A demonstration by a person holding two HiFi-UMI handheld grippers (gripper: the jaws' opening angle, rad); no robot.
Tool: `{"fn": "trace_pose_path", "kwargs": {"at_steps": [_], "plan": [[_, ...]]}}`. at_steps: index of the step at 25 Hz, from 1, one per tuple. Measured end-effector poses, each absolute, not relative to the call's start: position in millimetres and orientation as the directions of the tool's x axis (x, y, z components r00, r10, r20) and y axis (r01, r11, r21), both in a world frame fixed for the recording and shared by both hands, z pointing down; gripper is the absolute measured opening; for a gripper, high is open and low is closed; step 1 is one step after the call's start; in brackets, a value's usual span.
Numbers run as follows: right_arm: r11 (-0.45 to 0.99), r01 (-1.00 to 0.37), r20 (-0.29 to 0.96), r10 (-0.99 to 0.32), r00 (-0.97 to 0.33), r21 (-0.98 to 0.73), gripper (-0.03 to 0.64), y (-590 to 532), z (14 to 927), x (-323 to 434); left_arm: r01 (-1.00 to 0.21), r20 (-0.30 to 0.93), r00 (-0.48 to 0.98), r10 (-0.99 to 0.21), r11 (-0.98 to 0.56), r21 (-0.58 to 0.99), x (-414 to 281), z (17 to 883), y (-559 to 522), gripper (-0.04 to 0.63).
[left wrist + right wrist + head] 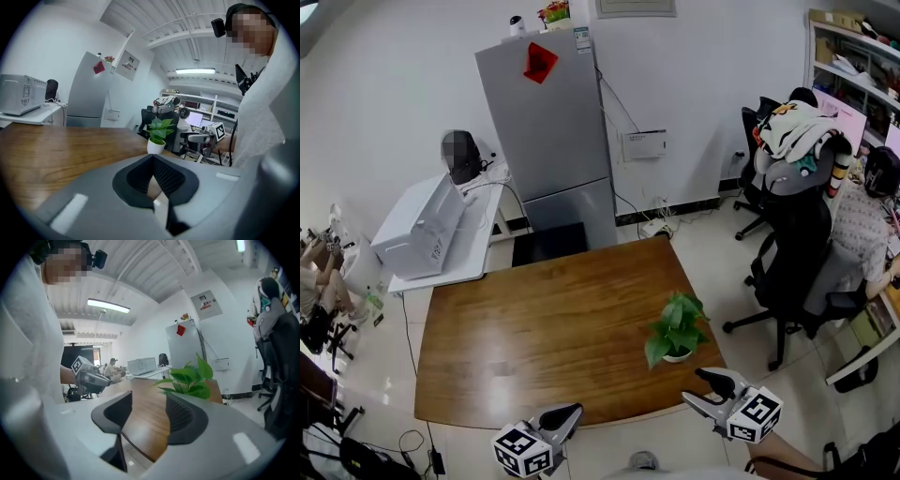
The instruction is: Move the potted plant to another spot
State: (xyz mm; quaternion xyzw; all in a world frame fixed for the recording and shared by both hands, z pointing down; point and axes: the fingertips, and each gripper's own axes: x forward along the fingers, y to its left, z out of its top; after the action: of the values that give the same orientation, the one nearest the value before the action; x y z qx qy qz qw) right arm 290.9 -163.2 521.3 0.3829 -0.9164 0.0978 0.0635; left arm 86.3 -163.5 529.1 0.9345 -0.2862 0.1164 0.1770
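Observation:
A small potted plant [676, 329] with green leaves in a white pot stands upright on the brown wooden table [544, 328], near its front right corner. My right gripper [694, 385] hovers just off the table's front edge, a little in front of the pot, open with nothing between its fingers. The right gripper view shows the leaves [190, 378] beyond the right gripper [149, 399], to the right of its gap. My left gripper [575, 412] is at the front edge, left of the plant, shut and empty. Its own view shows the left gripper [152, 158] with the plant [158, 133] well ahead.
A grey refrigerator [548, 131] stands behind the table. A white side table [478, 253] at the back left carries a white appliance [422, 230]. Black office chairs [792, 253] and a seated person [862, 225] are to the right. A power strip [654, 227] lies on the floor.

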Motion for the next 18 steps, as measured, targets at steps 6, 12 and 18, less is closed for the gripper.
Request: {"fn": "trace_pose_path", "kwargs": {"at_steps": [6,12,18], "plan": [[0.710,-0.698,0.156,-0.682,-0.715,-0.095,0.004,-133.0,500.9,272.2,-0.538,0.281,0.837,-0.469,-0.798,0.271,88.1,516.3,-127.4,-0.006],[0.729,-0.674,0.184,-0.651,-0.736,-0.119,0.003,-88.5,496.7,241.4,-0.534,0.228,0.844,-0.485,-0.792,0.296,74.5,496.0,-74.1,-0.006],[0.793,-0.582,0.197,-0.550,-0.811,-0.181,0.005,-21.0,481.1,187.9,-0.502,0.178,0.865,-0.469,-0.807,0.312,72.6,477.1,-10.2,-0.006]]}}
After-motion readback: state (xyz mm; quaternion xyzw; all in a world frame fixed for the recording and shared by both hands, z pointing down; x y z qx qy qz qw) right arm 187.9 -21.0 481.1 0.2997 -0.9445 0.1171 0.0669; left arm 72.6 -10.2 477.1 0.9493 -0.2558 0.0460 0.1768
